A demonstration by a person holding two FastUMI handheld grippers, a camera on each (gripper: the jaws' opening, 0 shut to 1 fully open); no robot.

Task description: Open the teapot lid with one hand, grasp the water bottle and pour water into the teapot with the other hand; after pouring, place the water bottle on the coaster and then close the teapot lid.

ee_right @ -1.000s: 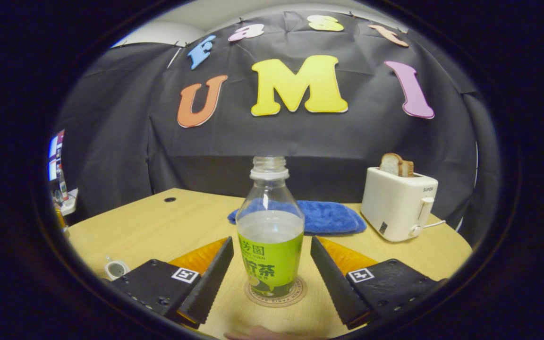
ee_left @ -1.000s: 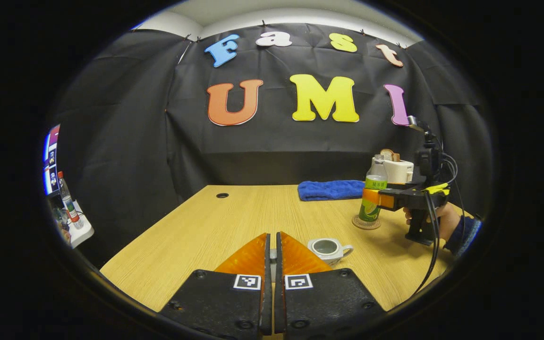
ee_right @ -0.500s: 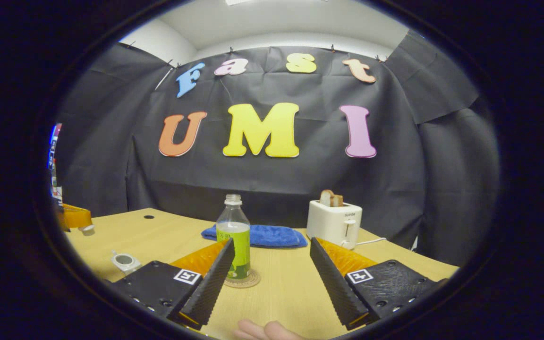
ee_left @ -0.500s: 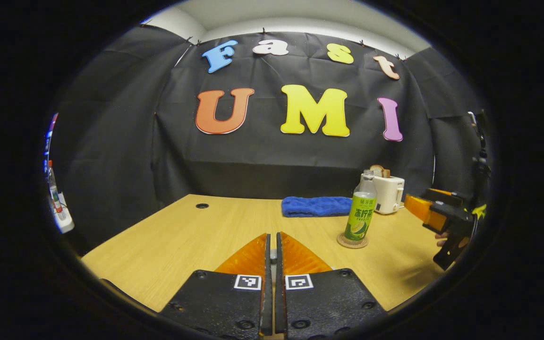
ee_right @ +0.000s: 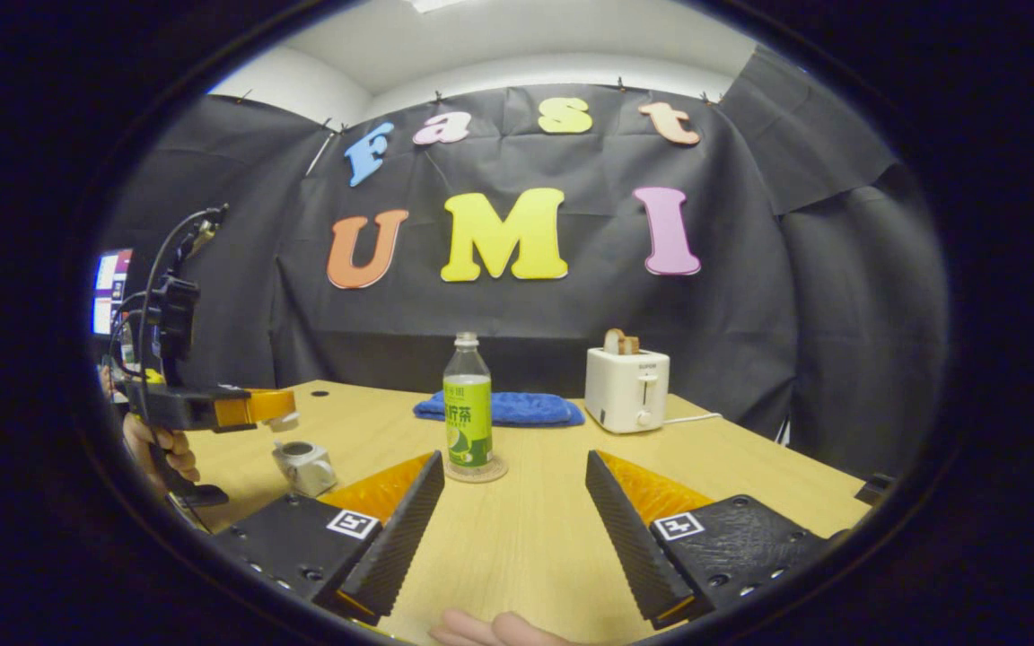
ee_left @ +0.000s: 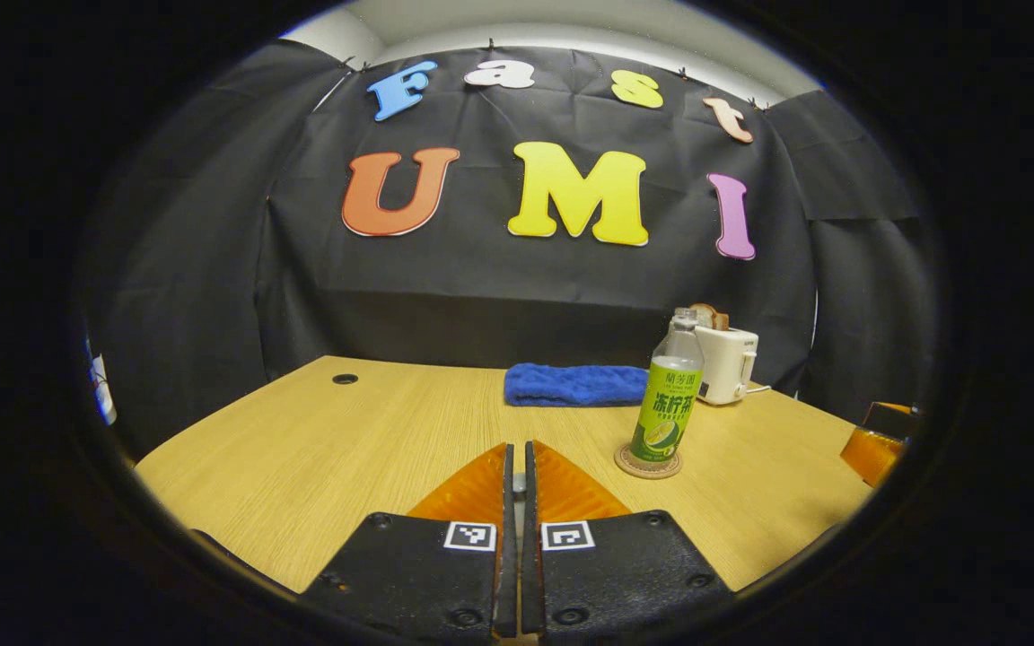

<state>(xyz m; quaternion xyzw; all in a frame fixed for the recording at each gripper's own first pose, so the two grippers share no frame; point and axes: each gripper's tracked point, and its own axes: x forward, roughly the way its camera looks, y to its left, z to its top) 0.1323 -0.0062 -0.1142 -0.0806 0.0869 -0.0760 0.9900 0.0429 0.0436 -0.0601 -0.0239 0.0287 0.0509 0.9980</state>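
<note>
The bottle (ee_right: 468, 401) stands upright on its coaster (ee_right: 475, 470) mid-desk (ee_right: 535, 538), uncapped and part full, so pouring looks done. The right tool (ee_right: 510, 520) is spread wide and empty, well short of it. The left tool (ee_left: 517, 502) has its fingers pressed together; in the right gripper view it hangs just above the open teapot (ee_right: 304, 465) with the small lid (ee_right: 284, 421) at its tips. That lid is probably hard, smooth and breakable: pinch the knob squarely and lower it gently.
</note>
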